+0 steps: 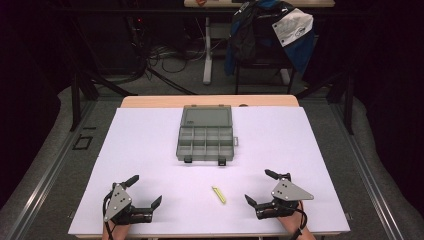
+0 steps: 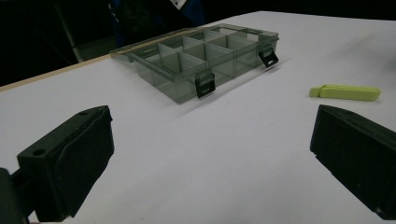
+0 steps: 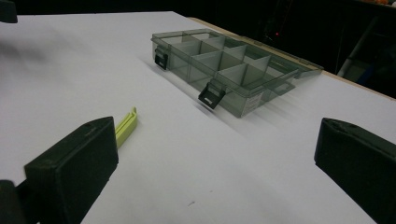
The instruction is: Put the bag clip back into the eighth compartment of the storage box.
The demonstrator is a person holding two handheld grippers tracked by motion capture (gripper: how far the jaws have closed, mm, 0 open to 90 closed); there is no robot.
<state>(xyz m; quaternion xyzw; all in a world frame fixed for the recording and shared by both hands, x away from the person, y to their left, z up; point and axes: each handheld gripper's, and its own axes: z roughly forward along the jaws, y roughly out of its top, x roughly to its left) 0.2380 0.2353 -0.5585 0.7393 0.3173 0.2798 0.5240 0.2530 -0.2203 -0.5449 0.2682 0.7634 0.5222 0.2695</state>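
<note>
A grey see-through compartment box (image 1: 206, 136) lies open in the middle of the white table sheet, lid folded back toward the far side; its compartments look empty (image 2: 201, 60) (image 3: 229, 65). A small yellow-green clip (image 1: 219, 194) lies flat on the sheet nearer the front, between the two grippers (image 2: 345, 92) (image 3: 125, 125). My left gripper (image 1: 145, 190) rests at the front left, jaws wide apart with nothing between them. My right gripper (image 1: 260, 187) rests at the front right, likewise open and empty. The clip lies left of the right gripper, untouched.
The white sheet (image 1: 150, 145) covers a wooden table whose far edge (image 1: 210, 101) shows behind the box. Beyond it stand a chair draped with a jacket (image 1: 270, 35), a table leg and floor cables. Bare sheet surrounds the box.
</note>
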